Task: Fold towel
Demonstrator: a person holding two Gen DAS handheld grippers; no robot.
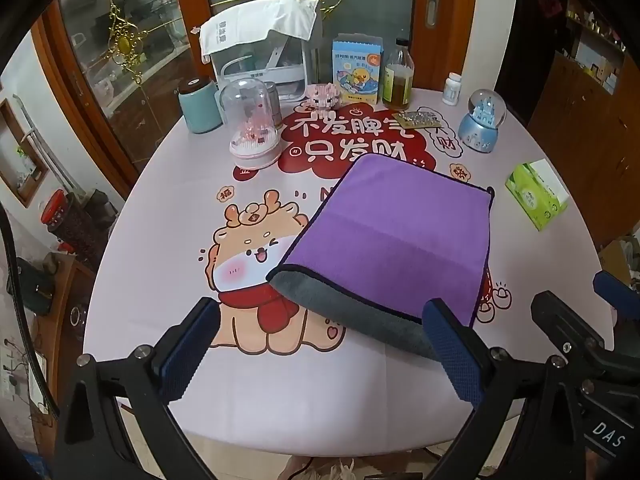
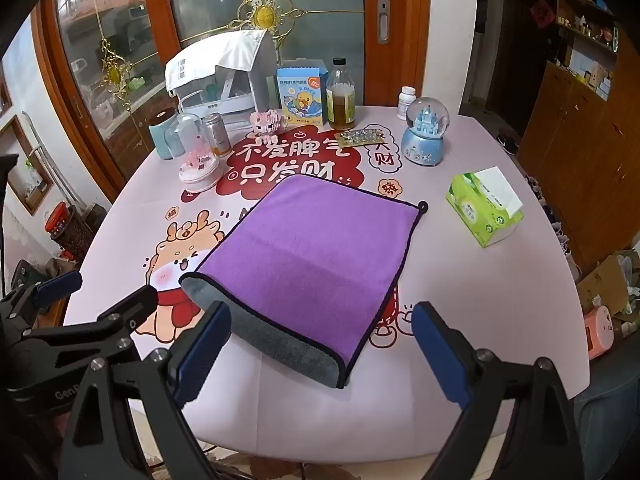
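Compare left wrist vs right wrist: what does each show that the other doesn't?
Only the left wrist view shows the left tool head-on, jaws wide open, its right finger overlapping the towel's grey near edge.

Only the right wrist view shows the right tool head-on, also open, plus the towel's whole near right corner and a pink container off the table.

Both show the purple towel folded, grey underside exposed along the near edge, the tissue box, the snow globe and the oil bottle.
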